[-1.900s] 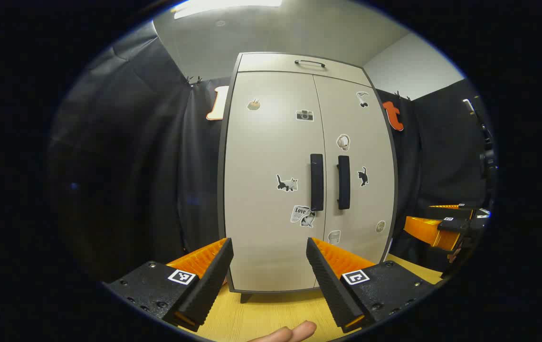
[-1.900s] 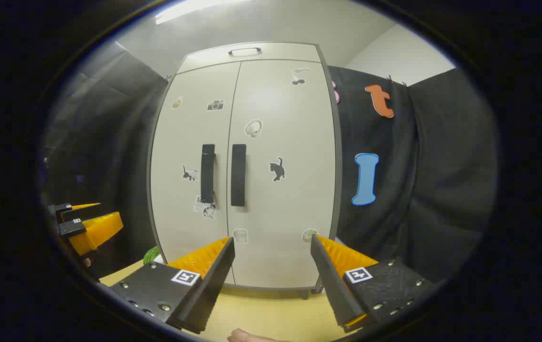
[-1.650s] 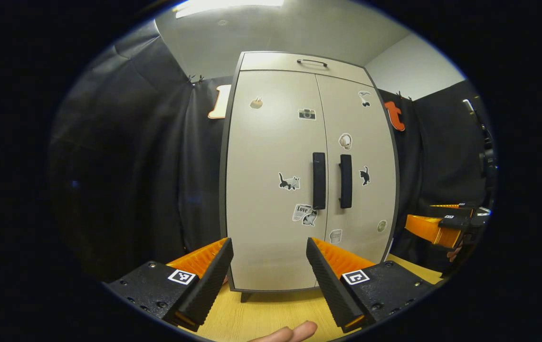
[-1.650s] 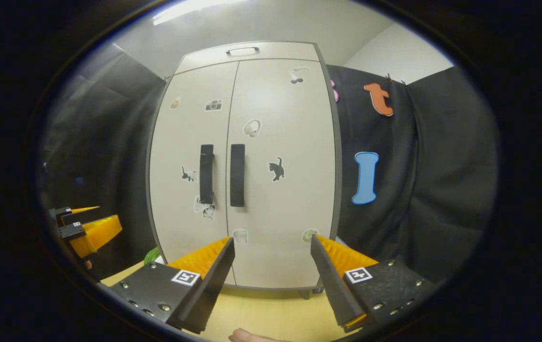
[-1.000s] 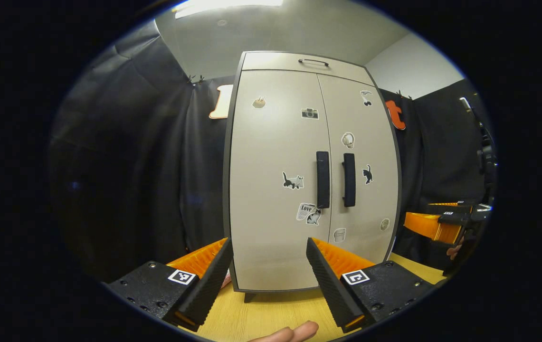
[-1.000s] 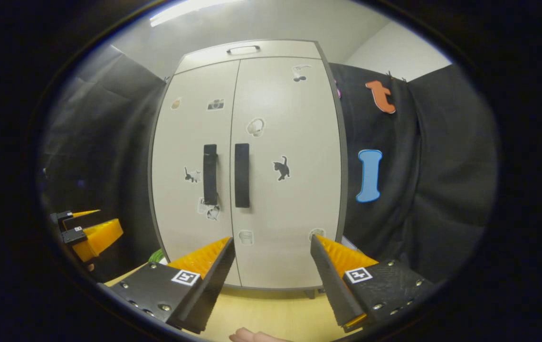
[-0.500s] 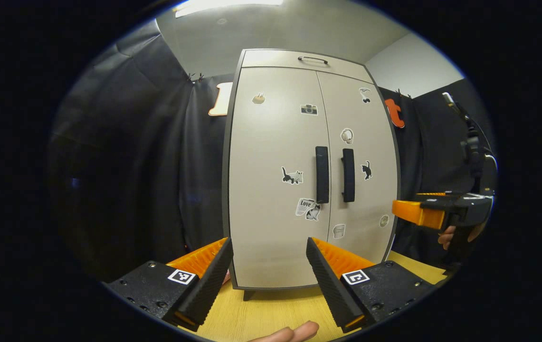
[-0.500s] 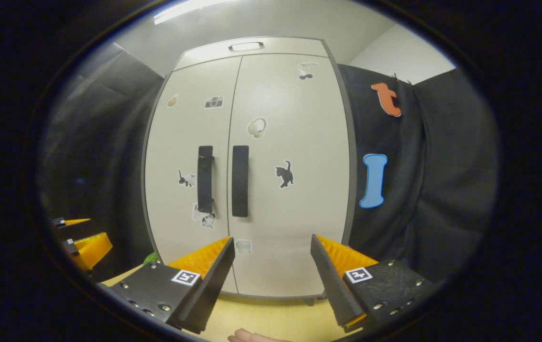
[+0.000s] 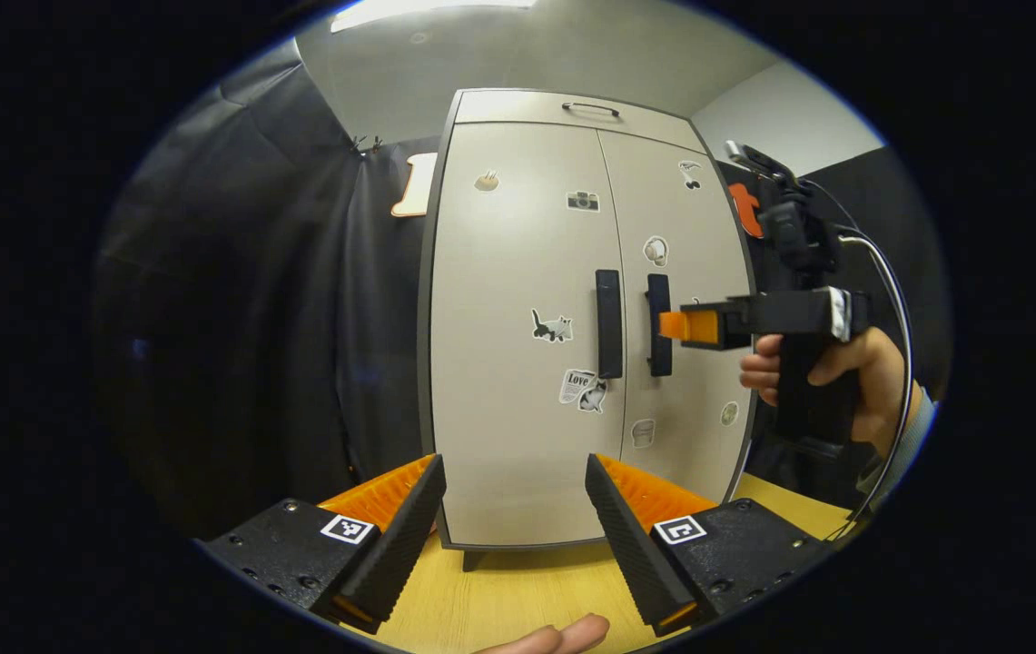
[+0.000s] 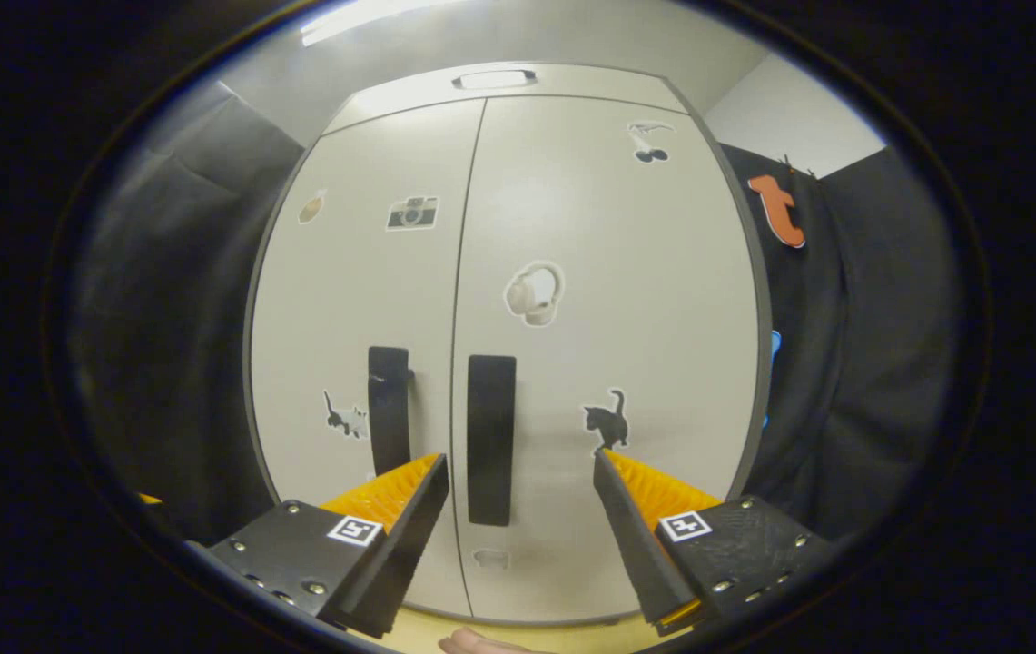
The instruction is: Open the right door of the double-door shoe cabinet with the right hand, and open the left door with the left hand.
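Note:
A beige double-door shoe cabinet (image 9: 518, 300) (image 10: 590, 227) stands with both doors closed and stickers on them. Two black vertical handles flank the centre seam: the left door handle (image 9: 608, 323) (image 10: 389, 409) and the right door handle (image 9: 658, 324) (image 10: 491, 439). In the right gripper view my right gripper (image 10: 522, 495) is open, close in front of the right handle, which stands between its fingers without contact that I can see. In the left gripper view that right gripper (image 9: 685, 325), held by a hand (image 9: 835, 372), reaches to the right handle. My left gripper (image 9: 513, 500) is open, low and back from the cabinet.
The cabinet rests on a light wooden tabletop (image 9: 527, 599). Black cloth walls (image 9: 254, 318) hang on both sides. A small top drawer handle (image 9: 590, 107) sits above the doors. A fingertip (image 9: 563, 633) shows at the bottom edge.
My right gripper has risen and moved forward to the right door handle, so the cabinet looms larger in its view. My left gripper has stayed almost still, and both doors remain closed.

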